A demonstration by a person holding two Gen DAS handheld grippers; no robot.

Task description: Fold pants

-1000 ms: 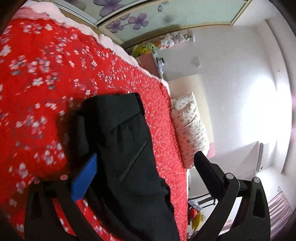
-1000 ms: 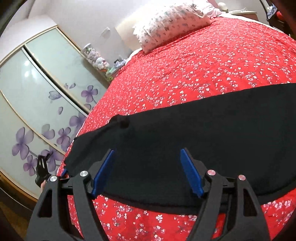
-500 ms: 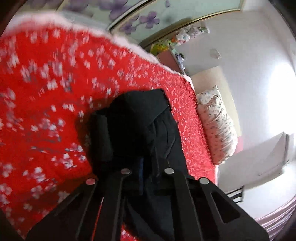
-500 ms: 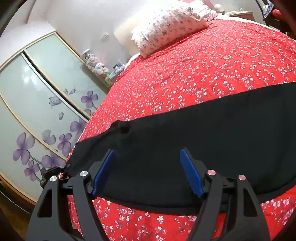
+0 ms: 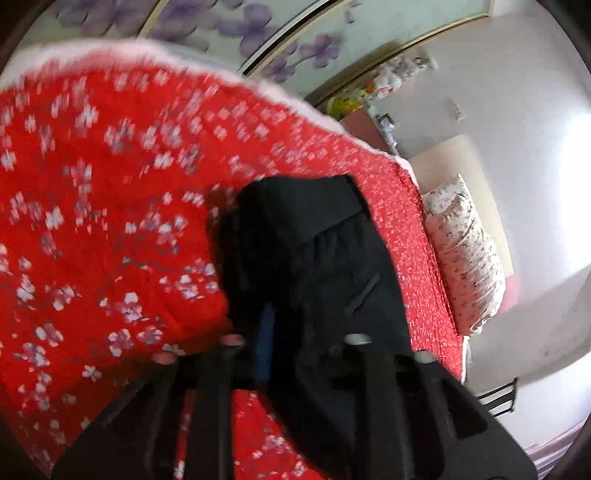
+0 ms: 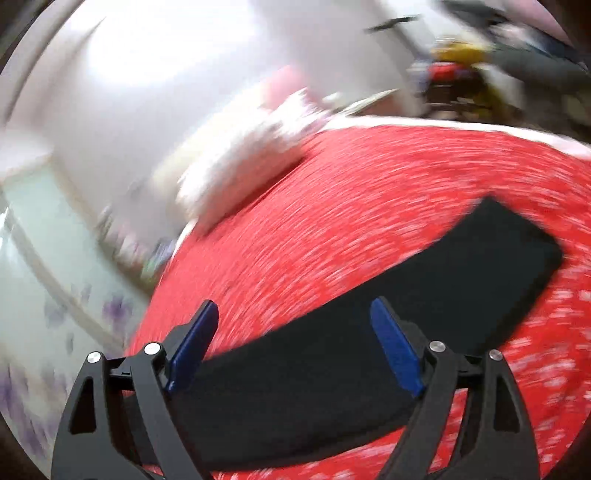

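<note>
The left claw is closed down on the black pants: its two fingers stand nearly together, with dark fabric bunched between them and only a sliver of one blue pad showing. The cloth gathers into a lifted hump at the grip, with the waistband end lying beyond it on the red floral bedspread. A flowered pillow lies at the far edge of the bed, and sliding wardrobe doors with purple blossoms stand behind.

The right claw is spread wide, its blue-padded fingers well apart and gripping nothing. It hangs above the pants, which stretch as a long flat dark band across the bedspread to a squared end at the right. This view is heavily motion-blurred, so whether the fingertips touch the cloth cannot be told.
</note>
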